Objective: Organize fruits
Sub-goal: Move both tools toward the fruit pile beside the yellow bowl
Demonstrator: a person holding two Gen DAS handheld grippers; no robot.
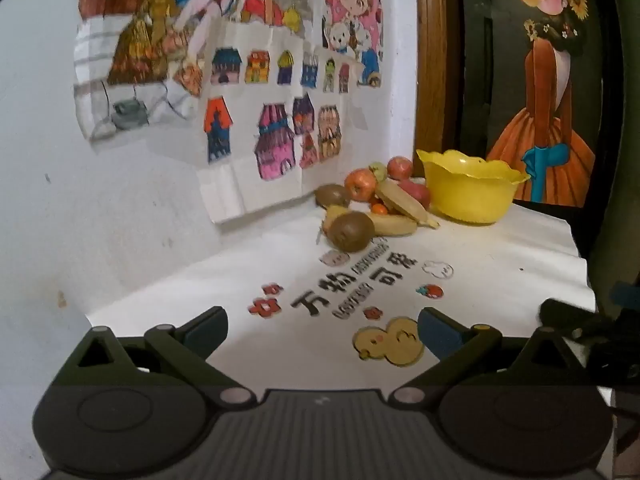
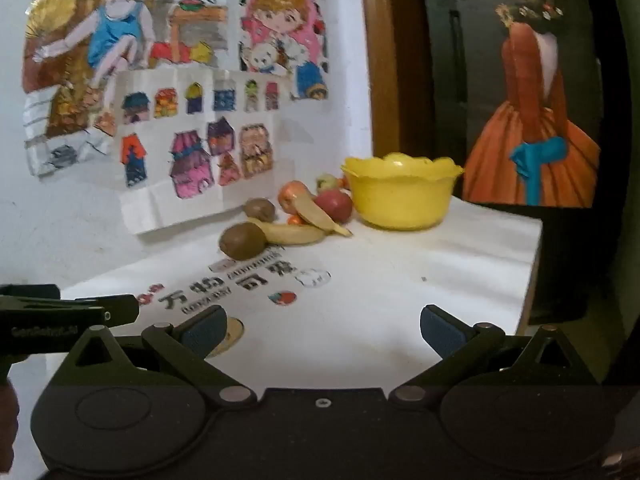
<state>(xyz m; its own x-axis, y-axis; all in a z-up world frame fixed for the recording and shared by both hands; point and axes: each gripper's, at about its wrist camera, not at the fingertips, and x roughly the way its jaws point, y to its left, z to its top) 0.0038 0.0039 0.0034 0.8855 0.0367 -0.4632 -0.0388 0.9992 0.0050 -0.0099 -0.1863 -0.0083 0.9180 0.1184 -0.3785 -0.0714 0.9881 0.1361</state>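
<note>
Yellow plastic bowl with a scalloped rim [image 1: 470, 190] stands empty at the far end of the white printed tablecloth [image 1: 500, 264]. Just beside it lies a heap of fruit: brown kiwis [image 1: 352, 231], red apples [image 1: 361, 185] and bananas [image 1: 402, 200]. Left gripper [image 1: 322, 330] and right gripper [image 2: 322, 330] hover well short of the heap, both spread wide and holding nothing.

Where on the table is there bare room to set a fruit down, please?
Free: the white cloth in front of the yellow bowl, out to the right edge, and the strip between the printed lettering and the tongs. Crowded: the back corner, where kiwis, bananas and apples pile against the bowl.
</note>
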